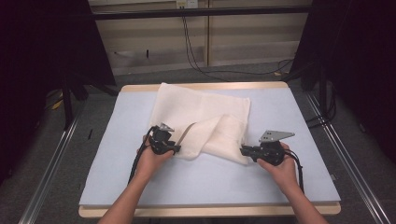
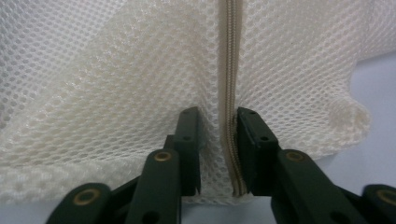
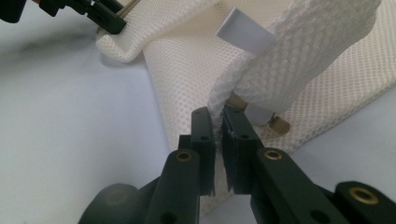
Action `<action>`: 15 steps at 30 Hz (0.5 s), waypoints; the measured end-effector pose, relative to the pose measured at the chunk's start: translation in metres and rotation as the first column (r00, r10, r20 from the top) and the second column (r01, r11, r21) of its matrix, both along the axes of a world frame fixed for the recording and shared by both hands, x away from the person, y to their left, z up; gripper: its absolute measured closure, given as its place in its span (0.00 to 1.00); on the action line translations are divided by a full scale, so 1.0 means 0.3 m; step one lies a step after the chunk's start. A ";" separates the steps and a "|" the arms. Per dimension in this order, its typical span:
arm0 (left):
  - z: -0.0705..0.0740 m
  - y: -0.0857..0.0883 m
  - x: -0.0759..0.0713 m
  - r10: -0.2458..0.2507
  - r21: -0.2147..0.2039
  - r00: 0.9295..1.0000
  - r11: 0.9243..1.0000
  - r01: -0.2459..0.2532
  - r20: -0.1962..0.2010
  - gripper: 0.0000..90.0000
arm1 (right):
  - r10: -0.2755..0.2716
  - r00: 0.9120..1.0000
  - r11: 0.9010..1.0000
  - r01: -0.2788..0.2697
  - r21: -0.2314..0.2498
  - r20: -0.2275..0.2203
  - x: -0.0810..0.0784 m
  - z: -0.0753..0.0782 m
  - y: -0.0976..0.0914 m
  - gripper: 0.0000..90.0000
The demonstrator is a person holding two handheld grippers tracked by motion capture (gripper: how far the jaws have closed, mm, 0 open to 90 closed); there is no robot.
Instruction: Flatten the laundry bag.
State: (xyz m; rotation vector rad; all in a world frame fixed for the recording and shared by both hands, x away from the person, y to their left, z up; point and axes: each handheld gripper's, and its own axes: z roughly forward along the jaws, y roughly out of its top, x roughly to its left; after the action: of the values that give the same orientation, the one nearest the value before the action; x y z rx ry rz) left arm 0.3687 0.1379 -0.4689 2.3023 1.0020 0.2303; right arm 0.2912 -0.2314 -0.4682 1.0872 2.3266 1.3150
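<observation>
Tabletop mesh bag [image 2: 116,93], zipper [image 2: 229,70] close-up

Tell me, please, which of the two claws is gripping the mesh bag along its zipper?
The left claw: its jaws clamp the mesh bag with the beige zipper running between them. The right claw pinches only plain mesh.

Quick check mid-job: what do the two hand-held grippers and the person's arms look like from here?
Both are black. The left hand-held gripper and right hand-held gripper each carry a grey three-cornered plate on top and trail a black cable back along the forearm. Up close, the jaws are dark linkages with brass-coloured pivot pins and flat black pads. The forearms are bare, with no sleeves in view.
</observation>
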 end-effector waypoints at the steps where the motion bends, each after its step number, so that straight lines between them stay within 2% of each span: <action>1: 0.000 -0.002 0.000 -0.003 0.003 1.000 1.000 0.003 0.004 0.90 | -0.002 1.000 1.000 0.002 0.001 0.001 0.000 -0.001 0.000 0.93; 4: 0.002 0.000 0.000 -0.003 -0.012 1.000 1.000 0.003 -0.019 0.94 | -0.006 1.000 1.000 0.006 0.001 -0.001 -0.002 0.000 -0.001 0.93; 5: 0.005 0.006 0.002 -0.001 -0.018 1.000 1.000 0.001 -0.030 0.94 | -0.007 1.000 1.000 0.007 0.000 -0.002 -0.002 0.001 -0.002 0.93; 6: 0.004 0.010 0.003 0.006 -0.041 0.999 0.999 -0.008 -0.043 0.95 | -0.007 1.000 1.000 0.007 0.001 0.001 -0.002 0.000 -0.005 0.93; 8: 0.012 0.028 0.005 0.004 -0.043 0.997 0.999 -0.007 -0.074 0.95 | -0.012 1.000 1.000 0.012 0.005 -0.002 -0.003 0.001 -0.010 0.93; 11: 0.026 0.076 -0.005 0.001 -0.094 0.995 0.995 -0.011 -0.103 0.96 | -0.015 1.000 1.000 0.015 0.009 -0.002 -0.002 0.002 -0.022 0.93; 15: 0.048 0.145 -0.027 -0.002 -0.146 0.993 0.989 -0.015 -0.116 0.96 | -0.026 1.000 1.000 0.026 0.014 -0.002 -0.002 0.002 -0.039 0.93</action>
State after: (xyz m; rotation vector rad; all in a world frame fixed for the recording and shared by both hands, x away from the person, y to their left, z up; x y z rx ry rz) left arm 0.3606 0.1813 -0.4546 2.1990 1.0475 0.0242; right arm 0.2906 -0.2431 -0.4674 1.1200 2.2994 1.3237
